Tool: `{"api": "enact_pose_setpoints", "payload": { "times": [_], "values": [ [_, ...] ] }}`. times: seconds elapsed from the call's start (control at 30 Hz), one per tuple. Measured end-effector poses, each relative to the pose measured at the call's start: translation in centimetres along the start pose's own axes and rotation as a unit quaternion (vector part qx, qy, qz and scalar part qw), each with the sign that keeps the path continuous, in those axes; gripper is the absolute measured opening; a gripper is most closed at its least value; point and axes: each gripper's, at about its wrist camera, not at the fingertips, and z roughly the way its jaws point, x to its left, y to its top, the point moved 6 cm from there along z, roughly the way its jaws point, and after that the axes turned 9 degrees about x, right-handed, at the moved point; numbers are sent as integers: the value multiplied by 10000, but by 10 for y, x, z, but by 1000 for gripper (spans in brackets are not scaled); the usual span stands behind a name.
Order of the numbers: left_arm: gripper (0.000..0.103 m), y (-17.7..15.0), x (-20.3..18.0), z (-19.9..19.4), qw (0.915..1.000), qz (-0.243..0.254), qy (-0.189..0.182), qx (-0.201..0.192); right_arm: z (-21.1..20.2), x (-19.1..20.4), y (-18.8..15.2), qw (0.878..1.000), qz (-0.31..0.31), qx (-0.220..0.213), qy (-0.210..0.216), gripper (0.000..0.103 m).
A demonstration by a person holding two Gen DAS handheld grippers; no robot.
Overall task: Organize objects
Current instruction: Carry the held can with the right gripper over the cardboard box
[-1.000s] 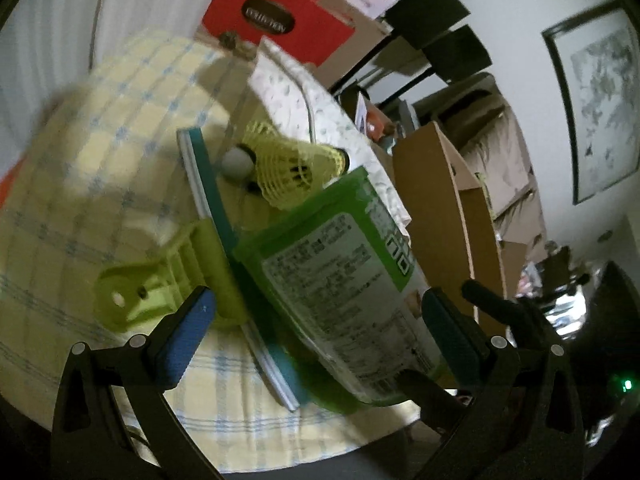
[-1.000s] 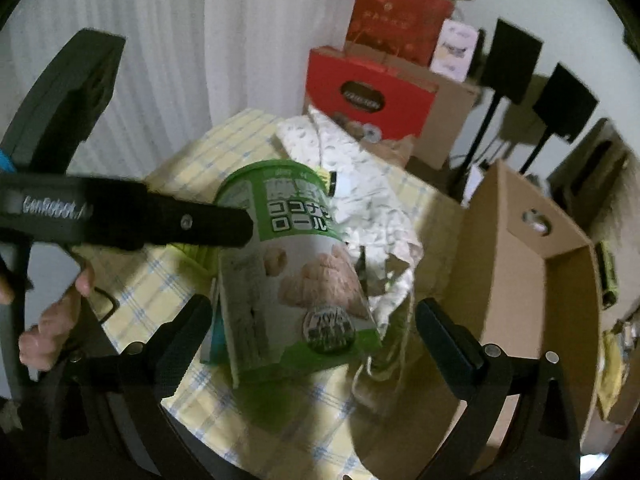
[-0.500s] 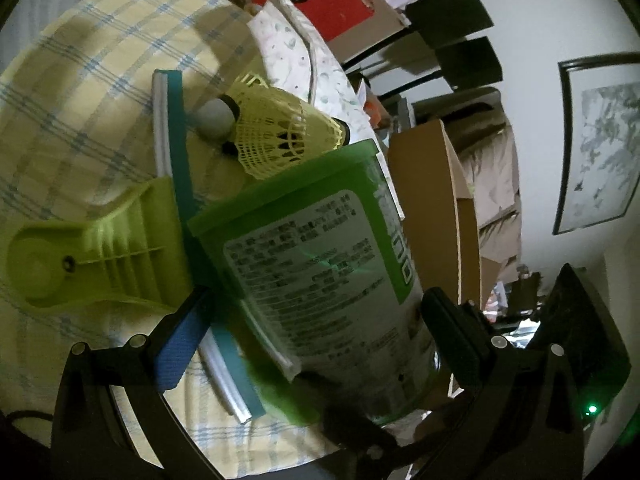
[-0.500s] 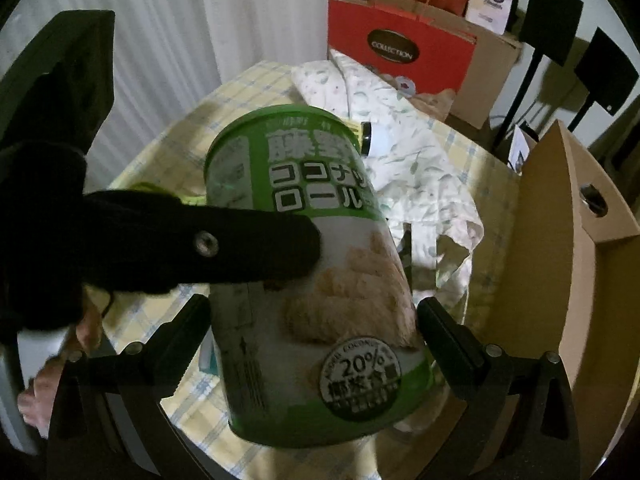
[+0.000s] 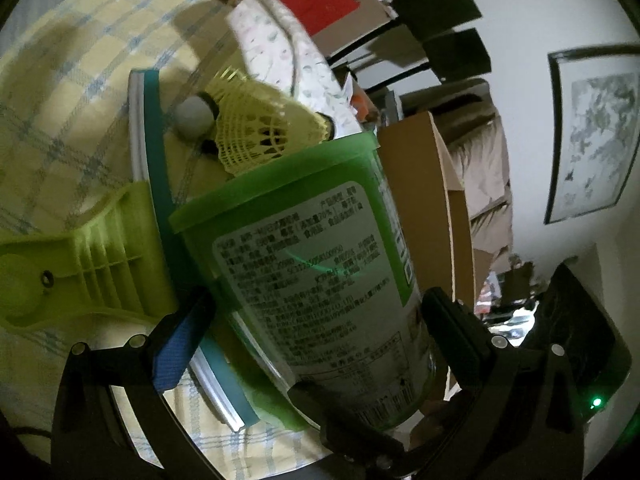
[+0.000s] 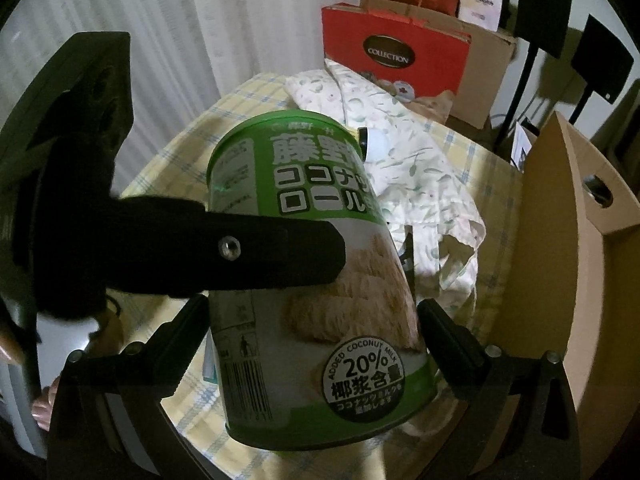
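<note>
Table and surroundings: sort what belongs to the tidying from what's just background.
Job: green can, shuttlecock, lime clip, teal book, floral cloth, cardboard box.
Background: red bag, framed picture, curtain.

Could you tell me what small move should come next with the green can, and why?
Probably close the right hand-held gripper on the green can: it fills the gap between both fingers, and the cardboard box stands right beside it.
</note>
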Motion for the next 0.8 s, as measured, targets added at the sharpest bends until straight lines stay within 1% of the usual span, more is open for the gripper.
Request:
{"api": "enact_pose_setpoints", "payload": {
  "times": [0.13,0.27,0.43,0.67,0.8],
  "values": [
    [103,-4,-12,-11,9997,201,81,-90,-8,2,0,9999,41,-126,85,103],
    [102,-7,-25,-24,9994,294,19,-152,-24,4,1,9996,27,-268,41,103],
    [101,-11,-55,-40,9982,556,-35,-231,-52,5,0,9987,96,-490,-25,103],
    [99,-21,-96,-42,9963,836,-137,-166,-98,-5,-13,9964,389,-753,-76,103],
    [99,-28,-119,-41,9947,1006,-156,-107,-113,-18,-18,9947,539,-860,-144,102]
  ]
}}
